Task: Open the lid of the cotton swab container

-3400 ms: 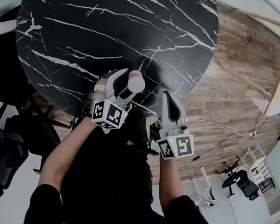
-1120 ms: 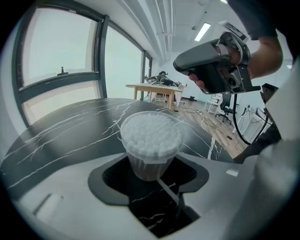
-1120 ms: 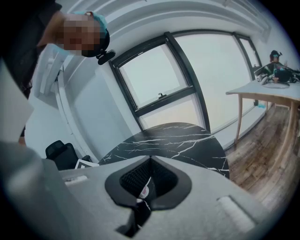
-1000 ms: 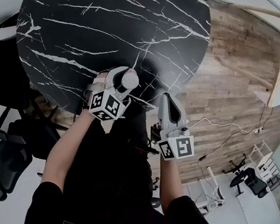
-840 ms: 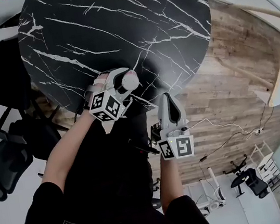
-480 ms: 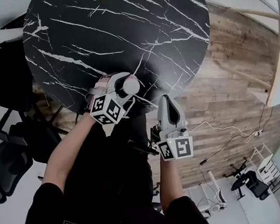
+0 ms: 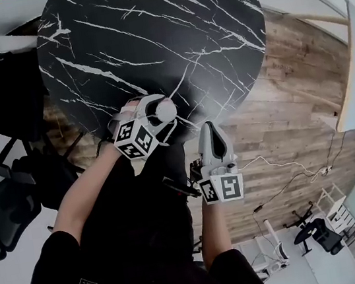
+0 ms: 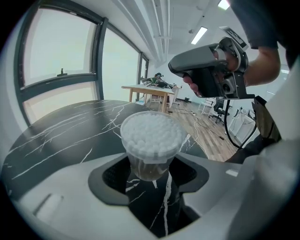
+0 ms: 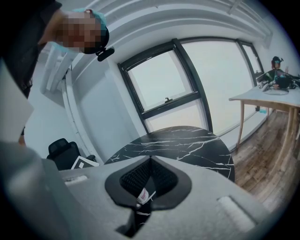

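Round black tabletop (image 7: 148, 42) with white marble veining, standing on a wood-plank floor (image 7: 292, 106); black office chairs (image 7: 2, 212) sit beside it on a pale floor area, and a thin cable (image 7: 281, 165) trails across the planks. Tall dark-framed windows (image 9: 173, 89) admit pale daylight along a white wall (image 9: 98, 112). A light wooden table (image 8: 147, 90) stands farther off, and 2 bright ceiling strip lights (image 8: 202, 33) run overhead.

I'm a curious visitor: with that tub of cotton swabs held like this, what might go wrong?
The left gripper holds the cotton swab container only by its lower part, so tugging the lid might tilt or slip it. It is near the table edge; dropped, it could hit the floor.
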Motion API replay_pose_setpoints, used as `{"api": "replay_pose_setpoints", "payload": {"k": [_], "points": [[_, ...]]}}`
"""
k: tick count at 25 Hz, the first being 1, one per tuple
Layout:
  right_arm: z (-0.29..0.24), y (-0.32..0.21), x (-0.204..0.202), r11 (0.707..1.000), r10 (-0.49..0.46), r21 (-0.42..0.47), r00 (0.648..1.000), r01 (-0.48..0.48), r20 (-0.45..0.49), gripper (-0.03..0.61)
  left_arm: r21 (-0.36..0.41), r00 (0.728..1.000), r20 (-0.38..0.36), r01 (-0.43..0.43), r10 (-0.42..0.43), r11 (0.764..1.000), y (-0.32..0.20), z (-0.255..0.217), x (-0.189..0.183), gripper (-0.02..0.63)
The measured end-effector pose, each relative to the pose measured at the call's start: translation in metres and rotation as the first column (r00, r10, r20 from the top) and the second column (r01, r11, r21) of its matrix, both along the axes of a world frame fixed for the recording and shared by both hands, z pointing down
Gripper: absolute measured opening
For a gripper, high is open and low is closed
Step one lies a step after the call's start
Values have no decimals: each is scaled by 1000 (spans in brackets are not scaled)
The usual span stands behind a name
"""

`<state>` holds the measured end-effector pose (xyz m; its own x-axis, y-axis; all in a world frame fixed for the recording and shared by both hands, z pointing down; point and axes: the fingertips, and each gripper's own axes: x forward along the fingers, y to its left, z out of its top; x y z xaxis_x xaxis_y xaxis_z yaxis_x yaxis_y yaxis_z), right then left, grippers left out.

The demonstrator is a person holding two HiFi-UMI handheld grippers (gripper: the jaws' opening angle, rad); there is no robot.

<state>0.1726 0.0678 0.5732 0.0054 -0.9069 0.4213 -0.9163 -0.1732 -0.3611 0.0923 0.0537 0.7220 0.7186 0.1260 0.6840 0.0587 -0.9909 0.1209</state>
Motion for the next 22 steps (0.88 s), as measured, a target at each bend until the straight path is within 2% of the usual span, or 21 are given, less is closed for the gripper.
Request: {"api": "replay_pose_setpoints", "payload": {"k": [6,11,17,22], "points": [[-15,7,-19,1000,4,19,1000,-4,-18,-5,-52,998,3,-55,55,997,18,-14,-18,262],[-32,12,-36,999,6,38,999,-4,-36,-5,-84,989,-8,-148,147,985,31,-39,-34,264],[-56,14,-52,998,8,68,998,-4,-61,-5,-115,966,-18,-257,256,960,36,-79,-55,262],[-77,12,-62,996,1,89,995,8,-97,-5,-109,928,4,-370,372,923,32,-112,-74,264]]}}
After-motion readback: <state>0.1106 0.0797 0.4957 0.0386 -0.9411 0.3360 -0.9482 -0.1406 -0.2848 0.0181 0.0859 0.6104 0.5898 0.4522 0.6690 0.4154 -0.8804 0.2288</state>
